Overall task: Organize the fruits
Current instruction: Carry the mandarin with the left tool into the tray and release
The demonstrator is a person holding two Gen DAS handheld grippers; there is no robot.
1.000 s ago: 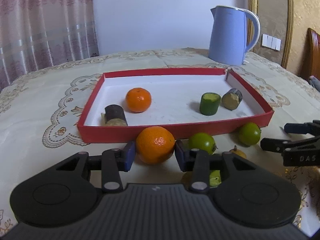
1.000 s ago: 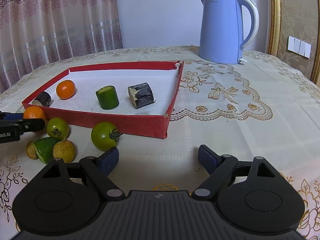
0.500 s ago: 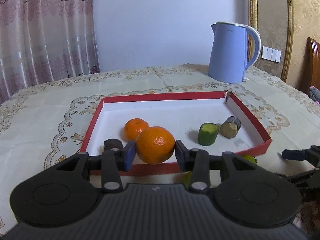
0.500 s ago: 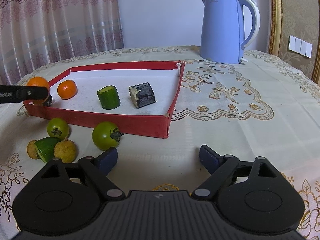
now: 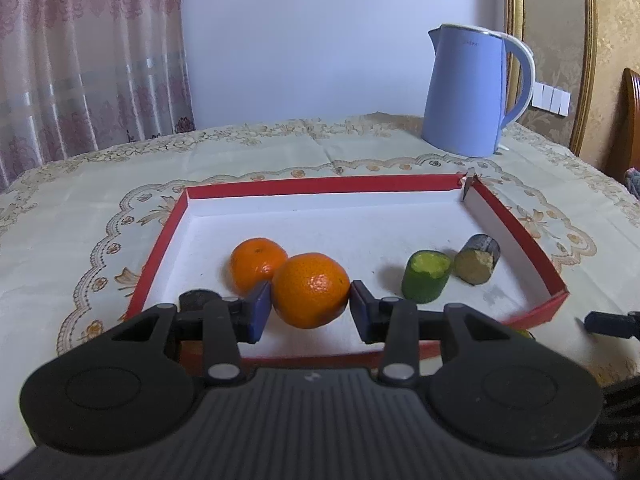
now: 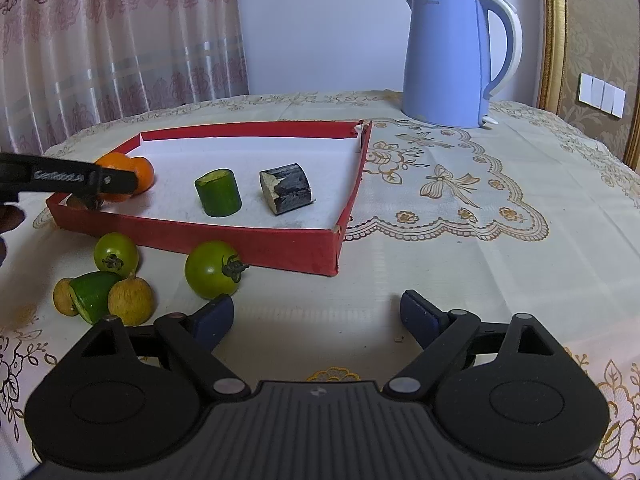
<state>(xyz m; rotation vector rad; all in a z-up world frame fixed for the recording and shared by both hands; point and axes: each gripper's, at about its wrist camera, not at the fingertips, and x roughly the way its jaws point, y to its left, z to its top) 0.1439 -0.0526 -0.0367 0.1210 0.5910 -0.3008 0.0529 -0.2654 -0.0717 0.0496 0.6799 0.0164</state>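
Note:
My left gripper (image 5: 310, 305) is shut on an orange (image 5: 310, 290), held low over the front left of the red tray (image 5: 320, 184). A second orange (image 5: 256, 264) lies just behind it. A green cut cylinder (image 5: 426, 278) and two dark-skinned cut pieces (image 5: 478, 258) (image 5: 196, 298) also lie in the tray. My right gripper (image 6: 316, 316) hovers open over the tablecloth in front of the tray's near right corner, with nothing between its fingers. Two green tomatoes (image 6: 212, 268) (image 6: 116, 254), a green wedge (image 6: 94, 294) and small yellow-brown fruits (image 6: 130, 300) lie on the cloth outside the tray.
A blue kettle (image 6: 448, 60) stands beyond the tray's far right corner. The round table carries an embroidered cloth (image 6: 460, 200), bare to the right of the tray. Curtains hang behind on the left, and a wooden chair (image 5: 632, 120) stands at the right edge.
My left gripper lifted the orange from the cloth in front of the tray and carried it forward over the front wall into the tray. The right gripper stayed in place.

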